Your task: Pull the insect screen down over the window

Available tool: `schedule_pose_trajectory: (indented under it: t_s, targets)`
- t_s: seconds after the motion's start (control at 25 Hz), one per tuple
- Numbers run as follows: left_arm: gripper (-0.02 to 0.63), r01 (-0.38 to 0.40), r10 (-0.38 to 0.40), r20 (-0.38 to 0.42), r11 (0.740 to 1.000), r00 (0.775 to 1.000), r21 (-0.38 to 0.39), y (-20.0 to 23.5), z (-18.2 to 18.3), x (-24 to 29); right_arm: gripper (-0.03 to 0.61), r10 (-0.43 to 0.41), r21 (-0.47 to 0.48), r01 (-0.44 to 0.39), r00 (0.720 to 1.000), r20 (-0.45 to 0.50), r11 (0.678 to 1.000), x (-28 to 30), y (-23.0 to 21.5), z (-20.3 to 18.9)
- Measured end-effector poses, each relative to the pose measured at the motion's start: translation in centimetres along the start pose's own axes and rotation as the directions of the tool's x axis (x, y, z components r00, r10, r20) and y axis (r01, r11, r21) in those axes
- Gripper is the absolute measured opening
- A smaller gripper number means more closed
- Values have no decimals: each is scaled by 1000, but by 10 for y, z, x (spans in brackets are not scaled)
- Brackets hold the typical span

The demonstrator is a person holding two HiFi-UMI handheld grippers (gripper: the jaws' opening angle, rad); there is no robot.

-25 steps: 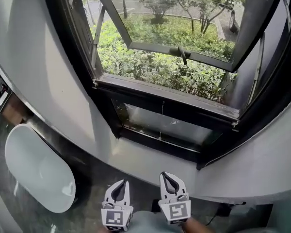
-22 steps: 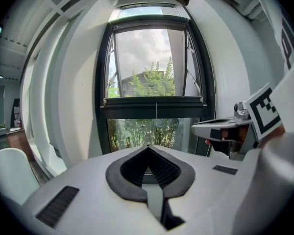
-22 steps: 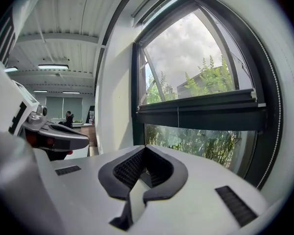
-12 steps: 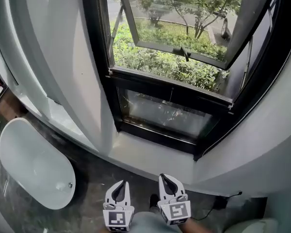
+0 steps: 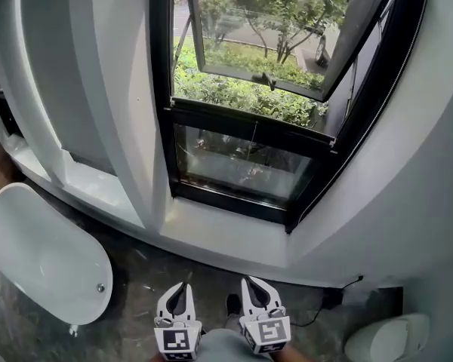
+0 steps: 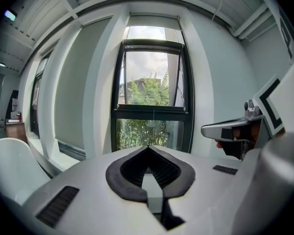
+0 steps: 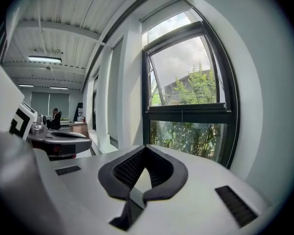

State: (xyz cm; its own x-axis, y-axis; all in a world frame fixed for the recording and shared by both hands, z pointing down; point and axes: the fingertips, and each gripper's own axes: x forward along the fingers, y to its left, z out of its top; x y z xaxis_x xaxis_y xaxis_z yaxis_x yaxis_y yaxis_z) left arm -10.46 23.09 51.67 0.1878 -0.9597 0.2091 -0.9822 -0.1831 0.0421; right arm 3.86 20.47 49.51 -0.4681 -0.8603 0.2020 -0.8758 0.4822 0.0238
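Note:
A black-framed window (image 5: 245, 115) is set in the white wall ahead, its upper sash (image 5: 264, 29) swung outward over green bushes. A thin cord (image 5: 254, 138) hangs down its middle, and a pale cassette (image 6: 153, 20) runs across the top of the opening. No screen covers the glass. My left gripper (image 5: 180, 289) and right gripper (image 5: 254, 283) are side by side low over the dark floor, well short of the wall. Both are shut with nothing between the jaws. The left gripper (image 6: 148, 147) points at the window's lower pane. The right gripper (image 7: 145, 147) points just left of the window.
A white oval tub (image 5: 41, 259) lies on the floor at the left. A white rounded object (image 5: 385, 342) sits at the bottom right, near a black cable and plug (image 5: 328, 296). A wide white pillar (image 5: 124, 89) flanks the window. A person (image 7: 55, 115) sits far off.
In the head view the window has shifted up and stands more upright, and more floor shows before the wall. Both grippers stay shut, side by side at the bottom edge.

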Motion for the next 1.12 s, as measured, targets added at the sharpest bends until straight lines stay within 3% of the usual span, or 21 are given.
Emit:
schedule_pose_trajectory:
  t_s: [0.4,1.12]
  targets:
    - [12,-44,44,-3,999,999,-6,7,-11,-46,6,-63,16,64,998,-7,998,-48,19,-14]
    - [14,-62,62,-10,998,998,-12,12,-30,-68,5,-62,10,62,998,-13,998,-57,32,-34]
